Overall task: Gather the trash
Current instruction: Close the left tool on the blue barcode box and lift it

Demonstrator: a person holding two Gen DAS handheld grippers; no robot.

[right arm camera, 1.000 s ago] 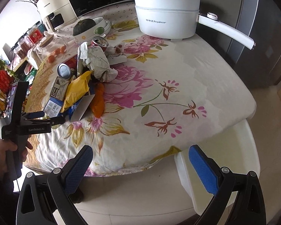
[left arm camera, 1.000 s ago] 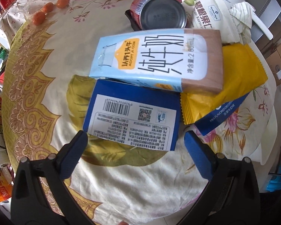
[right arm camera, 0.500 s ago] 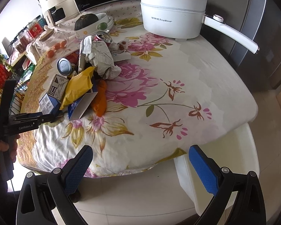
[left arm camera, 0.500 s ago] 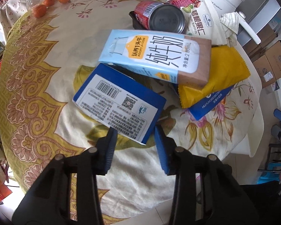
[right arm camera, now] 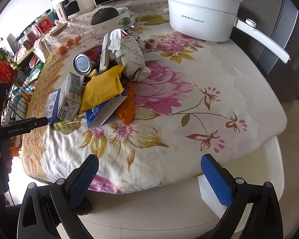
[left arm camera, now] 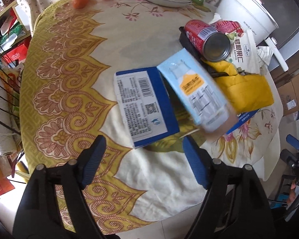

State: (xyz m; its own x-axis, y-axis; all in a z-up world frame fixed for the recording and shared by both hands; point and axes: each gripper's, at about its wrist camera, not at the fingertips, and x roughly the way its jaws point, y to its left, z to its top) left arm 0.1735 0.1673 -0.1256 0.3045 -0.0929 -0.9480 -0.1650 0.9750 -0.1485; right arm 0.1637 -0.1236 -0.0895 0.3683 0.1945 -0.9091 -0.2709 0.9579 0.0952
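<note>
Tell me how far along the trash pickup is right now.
Nothing looks collected yet. The blue box, milk carton, yellow wrapper and red can all sit on the table. The left gripper is open at the blue box, holding nothing; the right gripper hangs open, empty, off the table's edge.

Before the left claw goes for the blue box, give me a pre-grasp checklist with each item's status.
1. Left claw open: ok.
2. Flat blue cardboard box with barcode label ahead of the left claw, near corner between the fingers' line: ok.
3. Box free to lift: not ok, the pale blue milk carton leans over its far edge.
4. Carton steady: cannot tell, it is blurred.
5. Right claw open and off the table's edge, clear of the pile: ok.
</note>
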